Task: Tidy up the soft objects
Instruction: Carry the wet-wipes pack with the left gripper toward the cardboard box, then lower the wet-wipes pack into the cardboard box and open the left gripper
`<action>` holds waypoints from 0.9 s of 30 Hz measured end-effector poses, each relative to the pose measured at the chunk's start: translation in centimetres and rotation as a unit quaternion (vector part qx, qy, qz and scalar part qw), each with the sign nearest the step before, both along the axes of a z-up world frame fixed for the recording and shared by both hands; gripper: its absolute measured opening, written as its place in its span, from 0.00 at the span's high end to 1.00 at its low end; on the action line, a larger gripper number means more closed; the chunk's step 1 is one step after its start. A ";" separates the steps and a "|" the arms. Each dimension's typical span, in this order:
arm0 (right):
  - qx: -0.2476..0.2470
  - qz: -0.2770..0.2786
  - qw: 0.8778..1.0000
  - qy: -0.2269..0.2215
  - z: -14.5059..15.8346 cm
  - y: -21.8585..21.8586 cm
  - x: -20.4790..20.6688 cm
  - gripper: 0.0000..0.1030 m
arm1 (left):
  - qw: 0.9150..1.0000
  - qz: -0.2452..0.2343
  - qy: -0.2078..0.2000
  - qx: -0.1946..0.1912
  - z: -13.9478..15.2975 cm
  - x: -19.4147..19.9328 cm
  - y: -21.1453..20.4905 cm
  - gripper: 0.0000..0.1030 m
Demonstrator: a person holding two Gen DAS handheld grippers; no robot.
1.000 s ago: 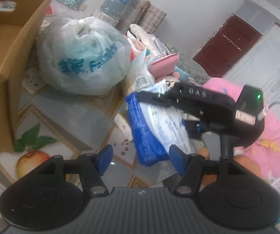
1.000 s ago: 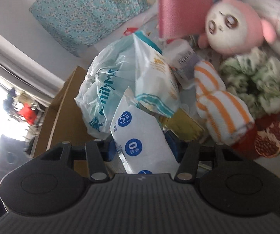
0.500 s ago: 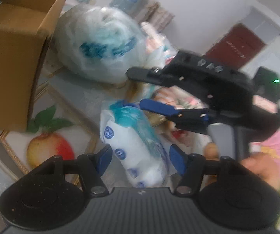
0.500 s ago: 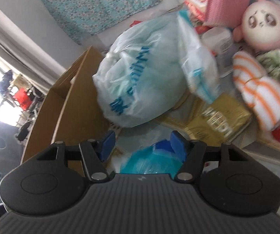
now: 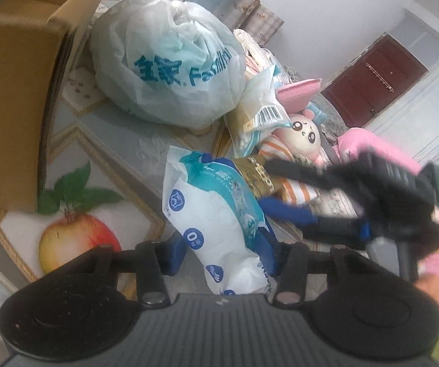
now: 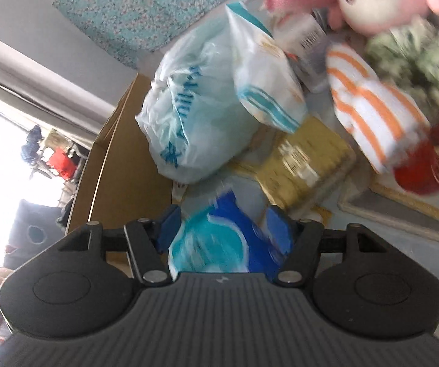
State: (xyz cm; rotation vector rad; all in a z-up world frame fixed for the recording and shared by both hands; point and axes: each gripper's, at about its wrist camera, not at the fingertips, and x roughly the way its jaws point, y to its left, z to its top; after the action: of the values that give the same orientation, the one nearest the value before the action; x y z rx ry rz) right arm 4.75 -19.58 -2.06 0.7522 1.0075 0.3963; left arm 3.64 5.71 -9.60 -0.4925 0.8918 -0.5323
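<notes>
Left wrist view: the left gripper [image 5: 222, 255] is standing spread around the tissue pack [image 5: 216, 223], which is lying right of the cardboard box [image 5: 14, 98]; contact is unclear.

Right wrist view: the right gripper [image 6: 225, 229] is straddling the same pack [image 6: 228, 241], grip untellable. It is probably light, squashy and slippery, best pinched mid-body.

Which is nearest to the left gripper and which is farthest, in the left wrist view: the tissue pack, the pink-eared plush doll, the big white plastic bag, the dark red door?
1. The tissue pack, between the fingers of the left gripper.
2. The plush doll, ahead to the right; the plastic bag, ahead to the left. These two are too close to rank.
3. The door, far behind, upper right.
</notes>
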 end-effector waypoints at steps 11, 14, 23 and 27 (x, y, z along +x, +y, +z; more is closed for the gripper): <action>0.054 -0.012 0.998 0.026 -4.0 -1.6 0.5 0.57 | 0.997 0.003 -0.013 0.081 2.2 1.3 -0.6 0.37; 0.061 -0.008 0.998 0.025 -4.3 -1.6 0.8 0.58 | 0.996 -0.003 -0.008 0.093 2.3 1.1 -0.8 0.37; 0.043 0.011 0.999 0.002 -3.6 -0.2 0.9 0.61 | 0.992 0.000 -0.016 0.122 2.3 1.5 -3.0 0.48; 0.057 0.018 0.998 -0.002 -2.9 0.1 0.5 0.63 | 0.990 -0.001 -0.027 0.136 3.6 0.7 -3.1 0.49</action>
State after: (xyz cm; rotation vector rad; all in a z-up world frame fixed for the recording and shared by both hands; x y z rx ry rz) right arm 5.21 -19.46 -4.92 0.8375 1.0017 0.4893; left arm 4.37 2.64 -6.00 -0.2278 0.8961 -0.4150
